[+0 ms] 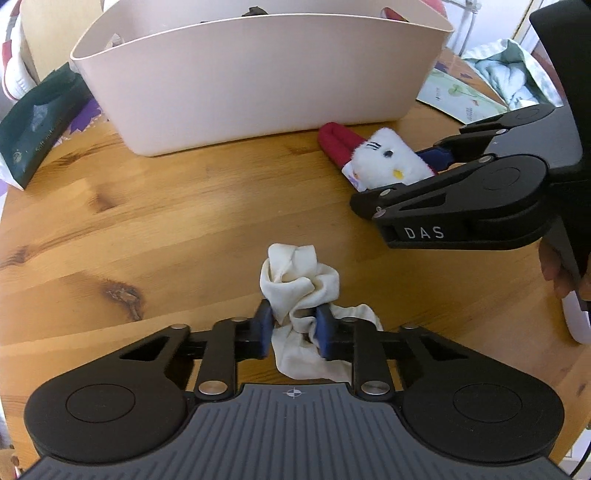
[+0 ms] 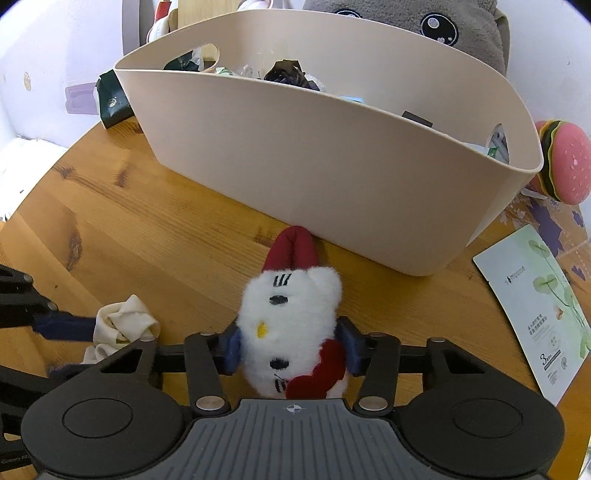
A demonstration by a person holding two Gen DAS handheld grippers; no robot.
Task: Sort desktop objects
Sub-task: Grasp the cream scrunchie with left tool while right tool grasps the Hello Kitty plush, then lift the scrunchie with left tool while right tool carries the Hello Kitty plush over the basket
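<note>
A crumpled white cloth (image 1: 303,295) is gripped between the blue pads of the left tongs (image 1: 293,328), in front of the beige bin (image 1: 258,85) on the wooden desk (image 1: 147,221); part of the cloth is hidden under the tongs' body. A white plush cat (image 2: 291,332) with a red bow is clamped by the right tongs (image 2: 291,349), just in front of the bin, its red loop touching or nearly touching the bin wall; its lower end is covered by the tongs' housing. Only the tops of the bin's contents can be seen over the rim, dark and hard to identify. Behind the bin, a grey plush (image 2: 424,29) is cut off by the frame edge. A burger-shaped toy (image 2: 565,166) is partly concealed to the right of the bin, and a printed sachet (image 2: 539,310) lies nearby.
</note>
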